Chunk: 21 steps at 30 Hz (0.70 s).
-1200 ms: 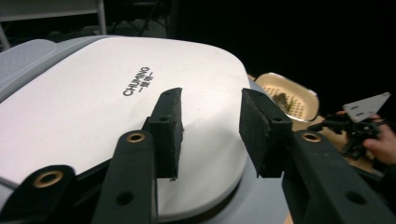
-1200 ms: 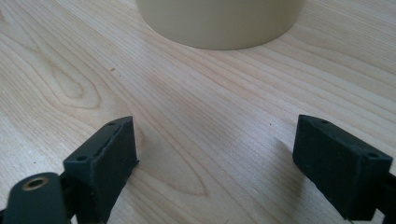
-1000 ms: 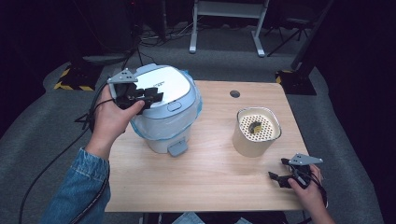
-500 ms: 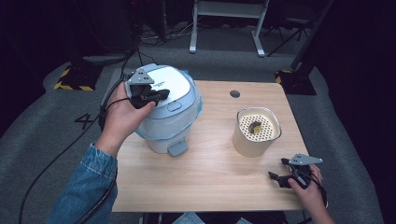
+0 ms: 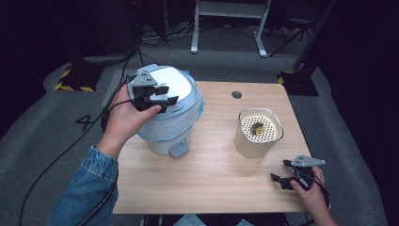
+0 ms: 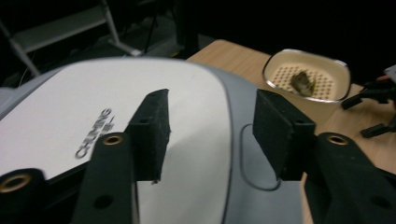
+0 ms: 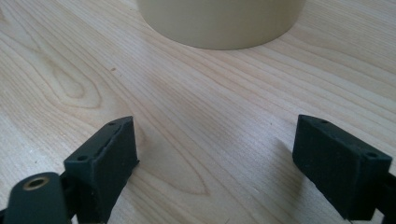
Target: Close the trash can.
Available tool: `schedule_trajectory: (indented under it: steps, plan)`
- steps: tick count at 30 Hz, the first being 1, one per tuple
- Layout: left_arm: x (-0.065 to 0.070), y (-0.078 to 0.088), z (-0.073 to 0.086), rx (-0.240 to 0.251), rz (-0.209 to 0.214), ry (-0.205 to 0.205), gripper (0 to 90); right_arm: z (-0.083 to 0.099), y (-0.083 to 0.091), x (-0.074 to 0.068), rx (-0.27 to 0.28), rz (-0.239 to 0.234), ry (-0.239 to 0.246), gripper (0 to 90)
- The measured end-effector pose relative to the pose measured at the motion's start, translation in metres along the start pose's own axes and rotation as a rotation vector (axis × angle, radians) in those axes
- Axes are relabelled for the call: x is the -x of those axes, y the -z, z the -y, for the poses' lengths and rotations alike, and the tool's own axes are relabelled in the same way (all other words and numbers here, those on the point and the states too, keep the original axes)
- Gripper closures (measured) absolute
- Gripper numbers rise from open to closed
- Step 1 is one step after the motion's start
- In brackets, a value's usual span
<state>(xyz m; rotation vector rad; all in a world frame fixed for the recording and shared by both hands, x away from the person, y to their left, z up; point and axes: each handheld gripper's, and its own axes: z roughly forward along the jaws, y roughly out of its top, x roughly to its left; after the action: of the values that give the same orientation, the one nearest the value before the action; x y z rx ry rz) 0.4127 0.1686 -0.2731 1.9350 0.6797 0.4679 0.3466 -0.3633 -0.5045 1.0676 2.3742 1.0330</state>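
A pale wooden table (image 5: 211, 179) stands on grey carpet in a dark room, with cables and a white metal frame (image 5: 228, 19) on the floor beyond it. At the table's far left corner sits a white and light-blue rice cooker (image 5: 176, 127), its lid down, a latch tab jutting from its front. The left gripper (image 5: 162, 96) hovers just above the cooker's lid; its jaws have just been opening and stand apart with nothing between them, the white lid panel showing in the gap in the left gripper view. To the right stands a cream container (image 5: 259, 134) with a perforated insert and a small dark thing in it. The right gripper (image 5: 281, 175) rests near the table's front right corner, jaws wide apart over bare wood, just short of the container.
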Motion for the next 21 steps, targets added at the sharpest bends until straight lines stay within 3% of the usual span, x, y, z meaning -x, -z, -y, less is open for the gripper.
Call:
schedule_trajectory:
  steps: [4,7,10,14,21]
  plan:
    - [0.019,0.005,0.001,-0.006,0.044,-0.038,36.7,0.000,0.000,0.000,0.000,0.000,0.000,14.0]
    - [0.032,0.010,0.005,-0.039,0.068,-0.023,34.4,0.000,0.000,0.000,0.000,0.000,0.000,14.0]
    - [0.043,0.015,0.011,-0.024,0.101,-0.017,35.5,0.000,0.000,0.000,0.000,0.000,0.000,14.0]
    - [0.057,0.023,0.020,-0.030,0.097,-0.044,33.8,0.000,0.000,0.000,0.000,0.000,0.000,14.0]
    - [0.071,0.031,0.046,-0.036,0.107,-0.019,33.6,0.000,0.000,0.000,0.000,-0.001,0.000,14.0]
